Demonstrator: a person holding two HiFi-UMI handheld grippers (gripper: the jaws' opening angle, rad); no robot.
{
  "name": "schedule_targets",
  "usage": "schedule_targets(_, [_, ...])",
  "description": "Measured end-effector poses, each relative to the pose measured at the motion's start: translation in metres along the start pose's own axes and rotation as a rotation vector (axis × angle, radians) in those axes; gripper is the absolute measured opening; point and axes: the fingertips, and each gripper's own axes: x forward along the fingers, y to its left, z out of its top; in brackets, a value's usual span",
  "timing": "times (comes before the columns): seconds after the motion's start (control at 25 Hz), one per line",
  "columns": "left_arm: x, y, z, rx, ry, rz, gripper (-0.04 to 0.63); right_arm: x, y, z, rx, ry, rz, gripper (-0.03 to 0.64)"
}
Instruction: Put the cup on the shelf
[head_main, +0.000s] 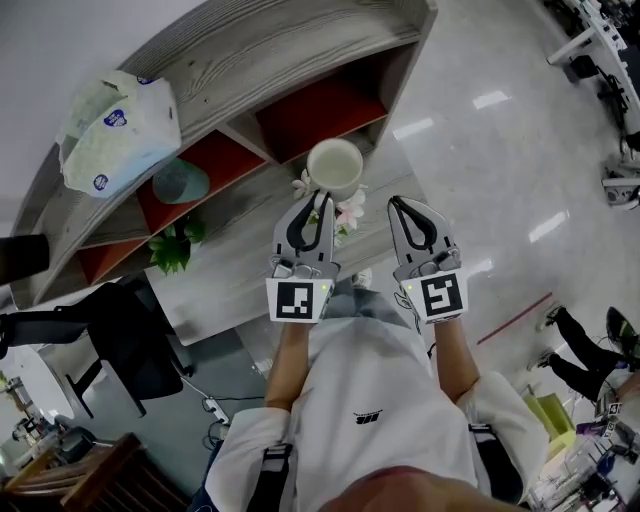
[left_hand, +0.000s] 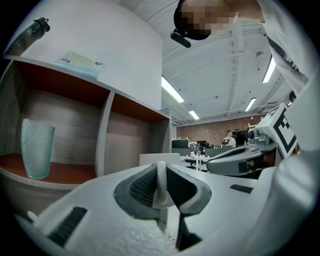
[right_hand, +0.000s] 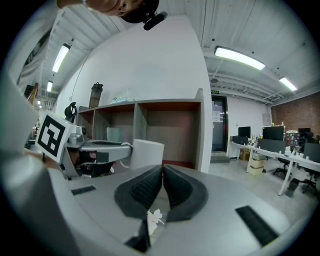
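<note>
A wooden shelf (head_main: 250, 60), a teal glass (left_hand: 36, 148) in one red-floored compartment, fills the left. The left gripper (head_main: 314, 200) has its jaws nearly together, clamped on the handle of the white cup (head_main: 335, 168), which hangs just outside the shelf's front. Beside it, the right gripper (head_main: 400, 205) has its jaws pressed together on nothing.

In the left gripper view, the left claw (left_hand: 161, 186) hides most of the cup (left_hand: 150, 159) (only the handle and a bit of its wall peek out). In the head view, the flowers (head_main: 350, 212) sit partly behind that claw. The green glass (head_main: 183, 182) is half tucked under the top of the shelf (head_main: 250, 60). The far-off person (left_hand: 230, 138) is too small to make out.
</note>
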Motion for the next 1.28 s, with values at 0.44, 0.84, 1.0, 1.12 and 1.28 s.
schedule_targets(0.44, [0.028,0.013,-0.009,-0.012,-0.006,-0.010,0.061,0.019,-0.005,-0.010,0.013,0.025,-0.013,0.031])
schedule_targets(0.84, [0.049,0.029,-0.014,-0.004,-0.016,0.008,0.061,0.036,-0.011,-0.014,0.019,0.034,-0.020,0.031])
schedule_targets(1.0, [0.055,0.036,-0.019,-0.007,-0.008,0.027,0.061,0.041,-0.012,-0.015,0.023,0.038,-0.019,0.031])
schedule_targets(1.12, [0.059,0.038,-0.023,-0.014,-0.004,0.038,0.061,0.043,-0.012,-0.015,0.023,0.038,-0.018,0.031])
schedule_targets(1.28, [0.065,0.041,-0.027,-0.010,-0.003,0.045,0.061,0.048,-0.013,-0.016,0.021,0.042,-0.018,0.031])
